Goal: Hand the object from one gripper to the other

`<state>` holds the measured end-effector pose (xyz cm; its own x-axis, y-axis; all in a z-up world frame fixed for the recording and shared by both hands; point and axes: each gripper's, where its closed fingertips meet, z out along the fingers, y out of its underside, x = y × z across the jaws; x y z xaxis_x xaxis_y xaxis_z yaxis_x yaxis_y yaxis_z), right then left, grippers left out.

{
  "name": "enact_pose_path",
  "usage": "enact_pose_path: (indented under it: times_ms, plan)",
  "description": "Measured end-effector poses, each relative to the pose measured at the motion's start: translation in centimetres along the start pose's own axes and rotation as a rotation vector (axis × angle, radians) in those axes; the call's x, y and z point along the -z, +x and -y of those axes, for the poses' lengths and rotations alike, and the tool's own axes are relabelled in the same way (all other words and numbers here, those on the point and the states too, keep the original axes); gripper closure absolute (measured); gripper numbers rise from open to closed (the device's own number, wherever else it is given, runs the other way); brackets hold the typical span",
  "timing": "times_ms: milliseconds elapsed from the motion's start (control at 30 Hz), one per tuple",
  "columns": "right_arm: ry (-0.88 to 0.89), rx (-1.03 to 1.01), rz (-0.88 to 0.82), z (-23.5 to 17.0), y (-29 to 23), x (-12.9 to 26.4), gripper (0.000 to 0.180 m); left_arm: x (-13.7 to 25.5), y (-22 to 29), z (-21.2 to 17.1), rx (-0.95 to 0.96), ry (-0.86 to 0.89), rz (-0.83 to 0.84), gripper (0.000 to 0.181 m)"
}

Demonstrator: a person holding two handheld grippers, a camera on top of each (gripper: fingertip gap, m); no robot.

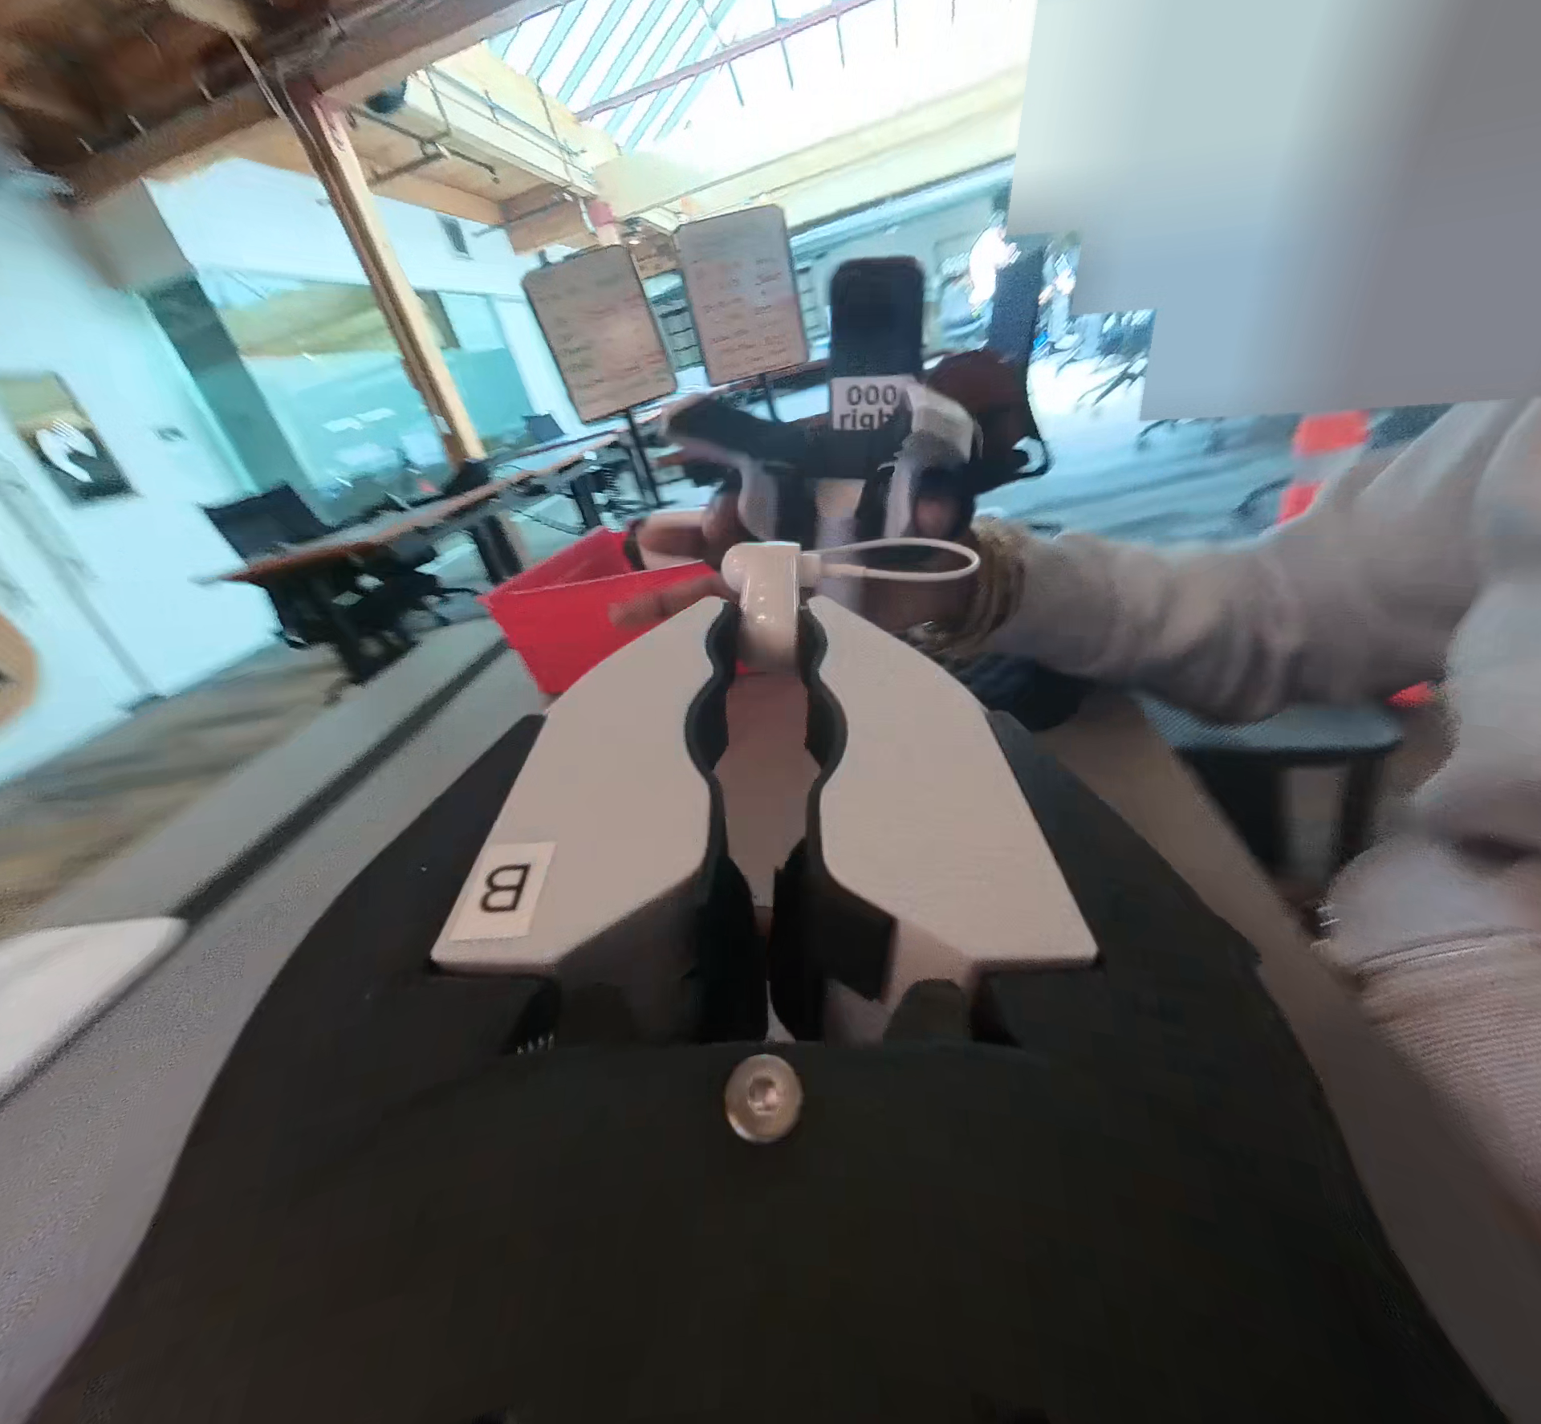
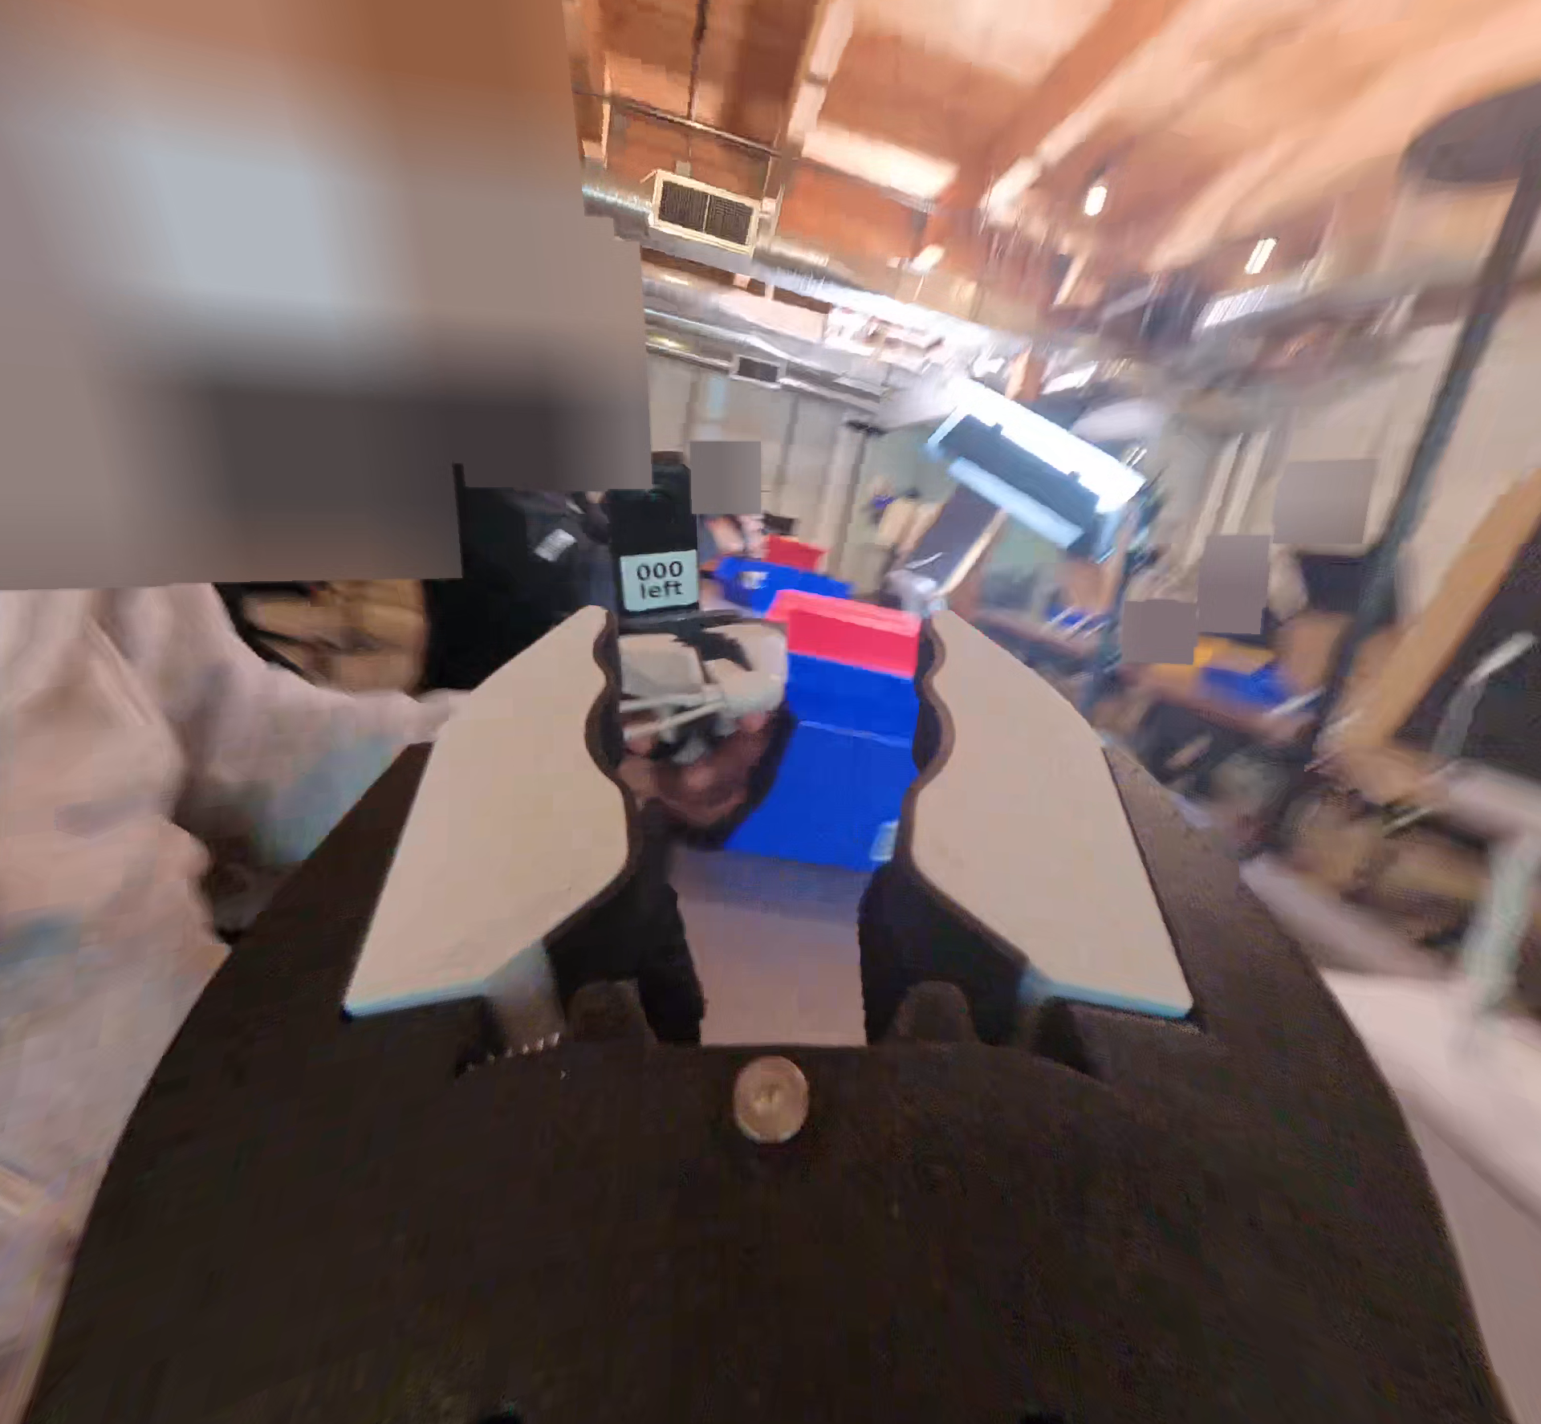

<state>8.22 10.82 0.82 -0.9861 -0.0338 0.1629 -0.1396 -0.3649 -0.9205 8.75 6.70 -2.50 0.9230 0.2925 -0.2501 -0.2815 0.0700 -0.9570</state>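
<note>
While the left claw (image 1: 767, 625) pinches the white object (image 1: 765, 592), the right claw (image 2: 767, 683) gapes empty opposite; the handover itself remains.

Grey fingers (image 1: 934, 783) with wavy black pads, black body, silver screw (image 1: 763, 1096), grey sleeve (image 1: 1209, 617).

We see a grey tabletop (image 1: 250, 883) stretching away in the left wrist view, with a dark line running along its left side. Farther out, a red bin (image 1: 575, 617) stands on it, open side up. At the near left edge lies something flat and white (image 1: 75, 967), too blurred for us to name. In the right wrist view we find a grey surface (image 2: 775, 959) with a blue bin (image 2: 834, 783) on it. A second red bin (image 2: 850, 637) shows just above the blue one; we cannot tell whether it rests on it or stands behind.
</note>
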Motion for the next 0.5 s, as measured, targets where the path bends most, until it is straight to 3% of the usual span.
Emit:
enact_pose_path:
  times_ms: [167,233,367,500]
  plan:
    - [-0.133,0.733,0.004,-0.9,-2.0,0.7,0.134,0.1,0.7,-1.1,0.434,-0.023,-0.173,0.168]
    - [-0.229,0.910,0.025,-2.8,-2.5,0.3,0.137,-0.1,1.3,-1.5,0.550,-0.035,-0.237,0.167]
    - [-0.342,1.006,0.079,-5.8,-3.1,-0.5,0.146,-0.2,2.3,-1.9,0.576,-0.074,-0.297,0.168]
    - [-0.346,1.011,0.097,-6.4,-3.6,-0.9,0.156,-0.4,3.0,-2.5,0.605,-0.114,-0.335,0.167]
